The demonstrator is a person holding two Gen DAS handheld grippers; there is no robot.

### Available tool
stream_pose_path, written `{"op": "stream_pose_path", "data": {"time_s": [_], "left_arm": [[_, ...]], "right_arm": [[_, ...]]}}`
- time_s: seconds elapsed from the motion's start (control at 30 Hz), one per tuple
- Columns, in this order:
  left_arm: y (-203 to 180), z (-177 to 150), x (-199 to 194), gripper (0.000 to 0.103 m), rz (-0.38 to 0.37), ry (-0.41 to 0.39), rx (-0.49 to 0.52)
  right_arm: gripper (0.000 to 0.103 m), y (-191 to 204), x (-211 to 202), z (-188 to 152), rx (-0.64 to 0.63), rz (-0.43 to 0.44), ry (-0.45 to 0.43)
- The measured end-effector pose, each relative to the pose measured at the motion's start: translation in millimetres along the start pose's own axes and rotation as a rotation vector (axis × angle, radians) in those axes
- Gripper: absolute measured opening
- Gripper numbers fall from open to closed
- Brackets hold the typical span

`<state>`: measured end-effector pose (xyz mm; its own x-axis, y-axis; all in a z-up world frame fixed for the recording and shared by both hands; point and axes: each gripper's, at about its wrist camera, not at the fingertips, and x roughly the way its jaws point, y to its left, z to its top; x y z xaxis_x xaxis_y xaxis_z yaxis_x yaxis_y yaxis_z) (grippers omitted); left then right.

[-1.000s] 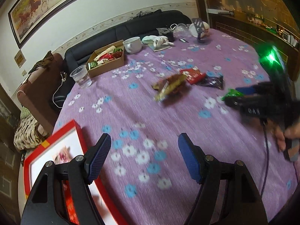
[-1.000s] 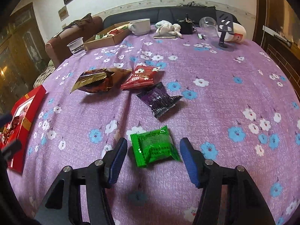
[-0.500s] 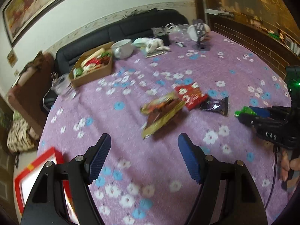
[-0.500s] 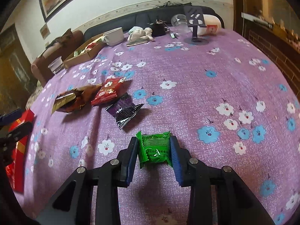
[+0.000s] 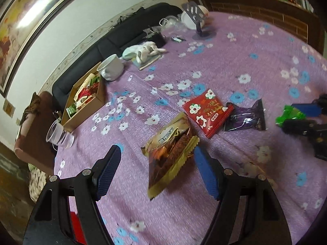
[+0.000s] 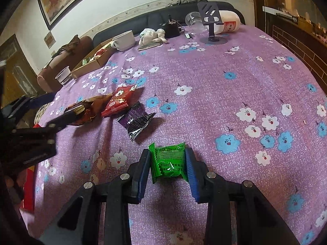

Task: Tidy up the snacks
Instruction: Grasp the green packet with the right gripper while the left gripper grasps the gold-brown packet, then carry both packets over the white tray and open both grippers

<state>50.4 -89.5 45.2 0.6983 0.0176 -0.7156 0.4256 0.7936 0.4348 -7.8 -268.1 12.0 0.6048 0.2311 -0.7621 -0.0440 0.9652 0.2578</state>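
Note:
My right gripper [image 6: 167,163] is shut on a green snack packet [image 6: 168,161], pinched between both blue pads just above the purple flowered tablecloth [image 6: 224,94]. It also shows in the left wrist view [image 5: 291,115]. My left gripper [image 5: 156,161] is open, its jaws on either side of a gold-brown snack bag [image 5: 170,149] that lies on the cloth. A red packet [image 5: 208,112] and a dark purple packet [image 5: 245,118] lie just beyond. A cardboard box [image 5: 85,100] with several snacks stands at the far left.
A clear plastic cup [image 5: 58,135] stands near the box, a white mug [image 5: 111,67] behind it. A cloth bundle [image 5: 143,51], a phone stand [image 5: 197,20] and a white jar [image 6: 226,23] sit at the far edge. A red frame [image 6: 28,183] lies at the near left.
My left gripper has swung from the red frame toward the gold-brown bag, which now lies between its jaws. My right gripper closed on the green packet and holds it.

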Motion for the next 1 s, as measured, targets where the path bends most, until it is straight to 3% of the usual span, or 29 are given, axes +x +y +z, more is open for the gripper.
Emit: {"op": "stream_pose_path", "data": {"time_s": [0.23,0.3,0.43,0.5,0.8,1.0], "left_arm": [[-2.5,1.9,30.6,0.073,-0.037,0.041,-0.025],[1.8,-0.3,37.5,0.052,-0.090,0.054,-0.073],[8.9,-5.2,38.9,0.047,-0.097,0.045,-0.151],[13.0,-9.0,35.4,0.039,-0.112,0.038,-0.192],[23.0,-39.3,-3.6,0.038,-0.195,-0.006,-0.313],[22.7,-62.5,-51.4,0.038,-0.167,-0.074,-0.345]], "right_arm": [[0.036,-1.1,-0.4,0.4,0.007,0.008,0.003],[0.036,-1.1,-0.5,0.2,0.008,0.008,0.003],[0.036,-1.5,-0.4,0.2,0.009,0.009,0.002],[0.036,-1.6,-1.0,-0.3,0.013,0.014,0.000],[0.034,0.0,-2.5,-0.1,0.018,0.043,-0.012],[0.034,3.6,-11.3,-1.4,0.023,0.072,-0.050]]}}
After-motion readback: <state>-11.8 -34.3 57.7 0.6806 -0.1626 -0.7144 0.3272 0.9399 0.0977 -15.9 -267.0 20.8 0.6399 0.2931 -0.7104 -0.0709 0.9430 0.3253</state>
